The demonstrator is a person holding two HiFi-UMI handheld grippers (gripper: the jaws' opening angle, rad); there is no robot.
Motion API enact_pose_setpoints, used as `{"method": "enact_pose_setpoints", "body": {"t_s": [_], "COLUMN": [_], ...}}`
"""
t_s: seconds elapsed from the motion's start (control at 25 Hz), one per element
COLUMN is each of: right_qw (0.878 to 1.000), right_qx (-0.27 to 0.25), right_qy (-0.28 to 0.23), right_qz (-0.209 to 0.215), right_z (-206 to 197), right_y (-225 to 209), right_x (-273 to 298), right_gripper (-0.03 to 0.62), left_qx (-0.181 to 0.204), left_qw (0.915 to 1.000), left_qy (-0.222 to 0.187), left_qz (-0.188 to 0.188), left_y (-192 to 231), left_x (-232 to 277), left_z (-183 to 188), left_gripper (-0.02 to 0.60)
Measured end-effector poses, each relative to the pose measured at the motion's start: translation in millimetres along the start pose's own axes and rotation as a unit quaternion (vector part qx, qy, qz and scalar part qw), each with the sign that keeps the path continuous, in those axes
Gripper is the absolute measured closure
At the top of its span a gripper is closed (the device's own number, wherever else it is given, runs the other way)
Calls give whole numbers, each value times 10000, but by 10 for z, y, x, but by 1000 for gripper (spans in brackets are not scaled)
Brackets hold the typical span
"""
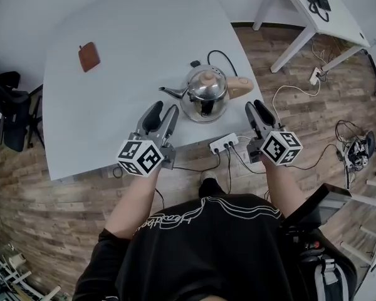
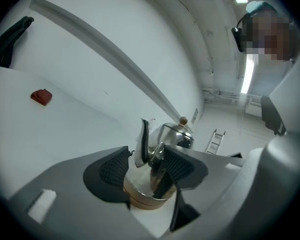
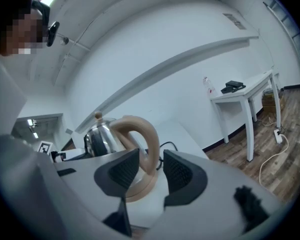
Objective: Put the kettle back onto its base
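A shiny steel kettle [image 1: 205,89] with a beige handle [image 1: 240,86] and a thin spout [image 1: 170,93] stands on a tan round base [image 2: 142,199] near the front of the white table [image 1: 113,36]. My left gripper [image 1: 165,113] is open just short of the spout side. In the left gripper view the spout [image 2: 144,141] shows between the spread jaws, and the pads do not touch it. My right gripper [image 1: 258,108] is open a little in front of the handle. The right gripper view has the handle [image 3: 140,139] framed by the gap with space on both sides.
A brown leather pouch [image 1: 89,56] lies far left on the table. A white power strip [image 1: 224,143] sits at the front edge, its cables hanging down. A black cord [image 1: 219,55] runs behind the kettle. A second white desk [image 1: 313,11] stands at back right and a dark chair [image 1: 6,111] at left.
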State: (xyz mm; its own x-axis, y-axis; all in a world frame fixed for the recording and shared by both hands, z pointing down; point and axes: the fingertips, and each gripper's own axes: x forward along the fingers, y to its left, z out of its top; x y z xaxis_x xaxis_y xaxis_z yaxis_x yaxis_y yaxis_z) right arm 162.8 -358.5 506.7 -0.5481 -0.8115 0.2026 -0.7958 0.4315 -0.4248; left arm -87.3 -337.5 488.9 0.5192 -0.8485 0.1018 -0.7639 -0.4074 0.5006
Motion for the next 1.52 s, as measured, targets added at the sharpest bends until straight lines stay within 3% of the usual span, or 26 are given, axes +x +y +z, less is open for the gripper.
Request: {"method": "enact_pose_setpoints", "body": {"t_s": [0.16,0.28,0.36,0.48,0.64,0.8,0.92,1.16,1.52], "right_qw": [9986,9942,9906,9848,9783,9723,9693,9718,9784], "right_qx": [-139,-407,-520,-732,-853,-941,-1109,-1102,-894], "right_qy": [92,169,156,141,205,450,533,577,581], "right_qz": [507,977,1256,1570,1879,2091,2127,2001,1772], "right_z": [131,175,183,207,134,-41,-161,-339,-534], "right_y": [575,1132,1485,1988,2548,3028,3247,3433,3354], "right_x": [-266,-528,-753,-1039,-1340,-1664,-1811,-2000,-2134], "right_gripper": [451,454,541,587,588,589,589,589,589], "left_qx": [-1,-187,-267,-241,253,1094,1535,1537,1449], "left_qw": [9994,9981,9961,9896,9828,9734,9645,9582,9546], "left_qy": [149,283,336,623,716,912,1086,1195,1349], "left_qz": [-304,-508,-771,-1270,-1681,-1795,-1854,-2099,-2227], "left_y": [-297,-542,-749,-1078,-1474,-1787,-1908,-2111,-2199], "left_x": [-272,-585,-847,-1205,-1674,-2106,-2318,-2593,-2681], "left_z": [73,147,193,200,250,194,105,33,-140], "left_gripper": [372,493,575,577,577,577,577,577,576]}}
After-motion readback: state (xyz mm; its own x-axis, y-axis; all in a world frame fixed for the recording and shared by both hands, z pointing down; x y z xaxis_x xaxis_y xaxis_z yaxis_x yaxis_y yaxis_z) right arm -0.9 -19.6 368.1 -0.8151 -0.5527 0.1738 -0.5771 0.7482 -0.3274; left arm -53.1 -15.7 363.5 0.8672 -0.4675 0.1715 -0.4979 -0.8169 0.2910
